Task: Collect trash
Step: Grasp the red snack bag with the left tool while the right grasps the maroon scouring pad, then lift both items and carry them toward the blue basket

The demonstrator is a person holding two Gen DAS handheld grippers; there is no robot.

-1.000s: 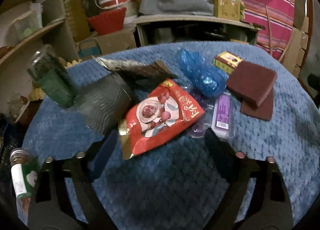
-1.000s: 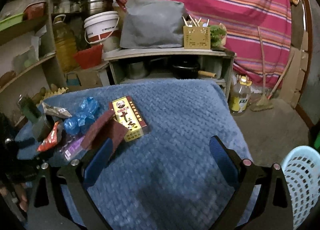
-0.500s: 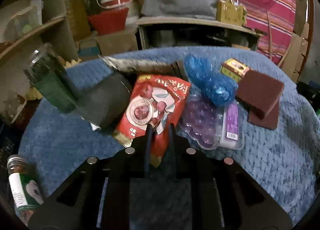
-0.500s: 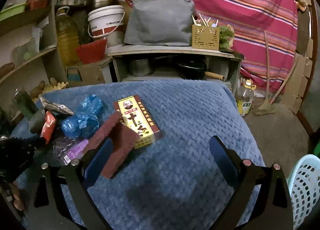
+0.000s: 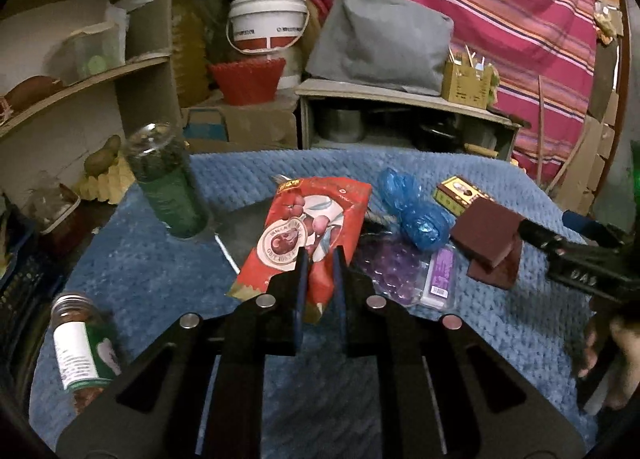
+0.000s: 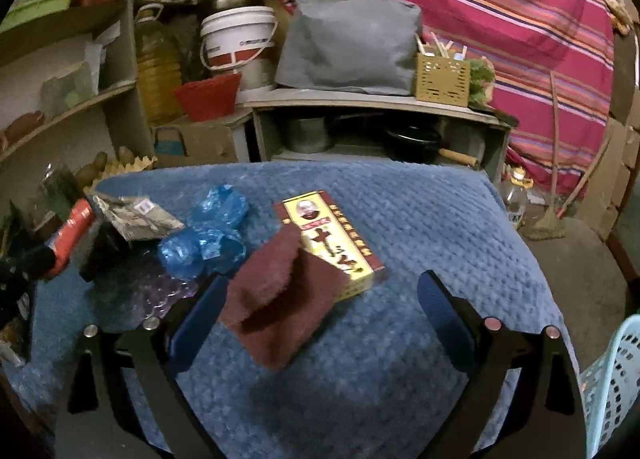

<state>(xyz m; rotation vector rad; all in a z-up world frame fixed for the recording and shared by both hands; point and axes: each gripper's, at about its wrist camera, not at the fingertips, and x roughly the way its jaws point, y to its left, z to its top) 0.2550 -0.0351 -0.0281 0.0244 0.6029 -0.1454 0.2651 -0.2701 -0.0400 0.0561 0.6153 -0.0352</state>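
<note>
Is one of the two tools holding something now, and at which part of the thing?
The left tool is closing on the red snack packet, its pads pinching the packet's lower edge. The right tool stands open and holds nothing.

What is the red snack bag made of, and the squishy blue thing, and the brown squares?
The red snack bag looks like thin glossy plastic film: it shines, creases and bends where the left gripper pinches it. The blue thing seems to be crumpled, see-through plastic, shiny and wrinkled. The brown squares look like fuzzy, matte scouring pads, probably rough fibre.
</note>
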